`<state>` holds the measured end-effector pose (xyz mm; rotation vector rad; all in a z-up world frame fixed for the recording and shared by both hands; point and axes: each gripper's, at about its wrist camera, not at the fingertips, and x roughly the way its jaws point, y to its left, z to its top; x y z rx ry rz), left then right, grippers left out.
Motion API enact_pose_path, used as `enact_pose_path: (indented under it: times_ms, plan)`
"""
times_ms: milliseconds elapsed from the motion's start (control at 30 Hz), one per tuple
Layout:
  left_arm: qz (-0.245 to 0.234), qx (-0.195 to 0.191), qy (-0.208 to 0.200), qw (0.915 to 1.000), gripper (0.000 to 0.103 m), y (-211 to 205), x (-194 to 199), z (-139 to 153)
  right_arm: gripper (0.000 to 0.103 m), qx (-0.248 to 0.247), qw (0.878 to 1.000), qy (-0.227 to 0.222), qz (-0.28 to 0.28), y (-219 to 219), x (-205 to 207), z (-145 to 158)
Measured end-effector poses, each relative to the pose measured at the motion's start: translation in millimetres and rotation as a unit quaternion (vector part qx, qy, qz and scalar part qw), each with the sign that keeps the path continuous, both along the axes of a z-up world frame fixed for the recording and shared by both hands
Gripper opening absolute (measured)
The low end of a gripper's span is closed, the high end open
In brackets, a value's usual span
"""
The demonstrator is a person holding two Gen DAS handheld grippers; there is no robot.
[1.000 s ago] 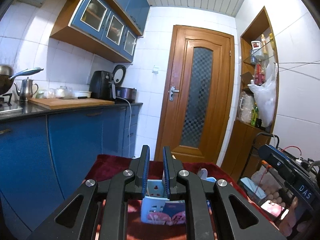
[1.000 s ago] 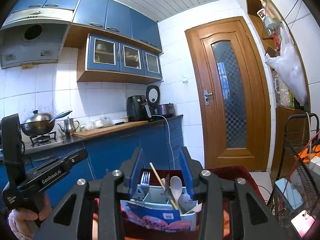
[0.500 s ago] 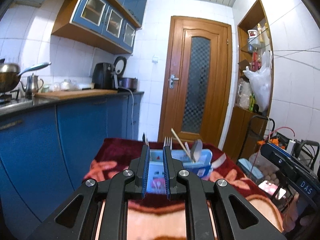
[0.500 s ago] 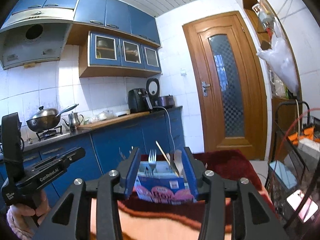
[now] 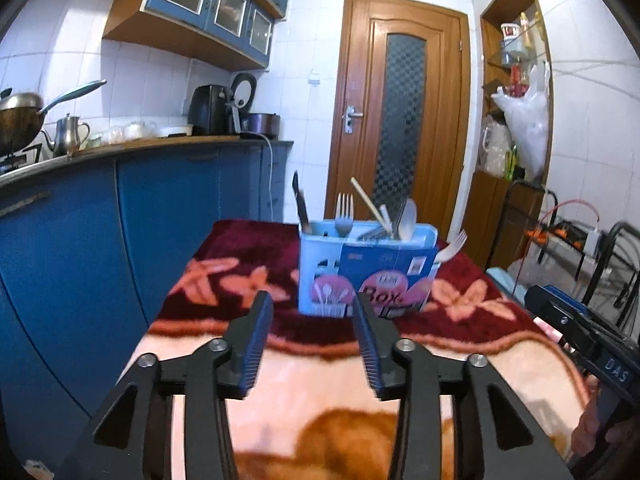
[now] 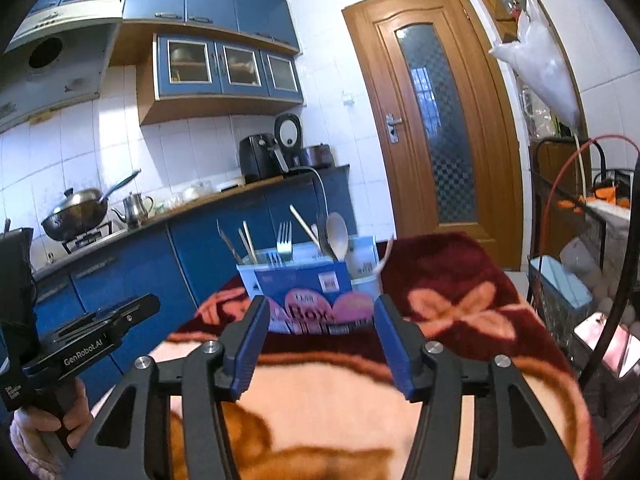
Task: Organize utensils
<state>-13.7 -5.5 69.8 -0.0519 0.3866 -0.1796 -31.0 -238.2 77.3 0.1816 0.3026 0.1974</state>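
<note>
Both grippers hang low over the flowered blanket (image 5: 320, 376), pointing at the blue utensil box (image 5: 366, 270) standing upright ahead of them. The left gripper (image 5: 314, 304) has its jaws spreading apart with nothing between them; the box sits just beyond its fingertips, a little toward its right finger. The right gripper (image 6: 318, 308) is likewise widening, empty, with the box straight ahead between the lines of its two fingers. A fork (image 5: 344, 216), a spoon (image 6: 337, 236) and chopsticks (image 6: 306, 228) stick up out of the box, and a pale fork (image 5: 452, 246) leans at its far right side. A hand (image 6: 52, 420) holds the left tool's grip.
</note>
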Motion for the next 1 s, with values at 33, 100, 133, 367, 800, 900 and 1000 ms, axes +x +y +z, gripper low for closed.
enact_pose_path:
  times_ms: [33,100,133,367,800,900,1000]
  plan:
    - [0.004,0.004,0.001,1.0,0.057,-1.0,0.6,-3.3,0.062,0.001,1.0,0.004,0.001,-0.1,-0.2,-5.6]
    - [0.014,0.011,0.006,0.9998,0.066,-1.2,2.7,-12.5,0.065,-0.002,1.0,0.009,0.0,0.7,-0.2,-13.0]
    - [0.017,0.012,0.01,0.9997,0.068,-0.7,4.3,-17.3,0.068,-0.007,1.0,0.012,-0.001,1.5,-0.5,-17.3]
    - [0.04,0.016,0.02,0.9989,0.077,4.3,11.5,-40.6,0.086,-0.049,0.999,0.017,-0.015,6.6,-1.8,-42.5]
    - [0.067,0.024,0.015,0.9973,0.077,5.7,14.4,-59.2,0.097,-0.062,0.997,0.017,-0.05,-1.9,0.3,-62.2]
    - [0.067,0.028,0.013,0.9973,0.077,5.1,13.7,-59.4,0.097,-0.057,0.997,0.016,-0.05,-3.7,0.9,-62.6]
    - [0.068,0.032,0.009,0.9972,0.077,4.2,12.3,-60.0,0.097,-0.053,0.997,0.017,-0.05,-4.8,1.5,-62.7]
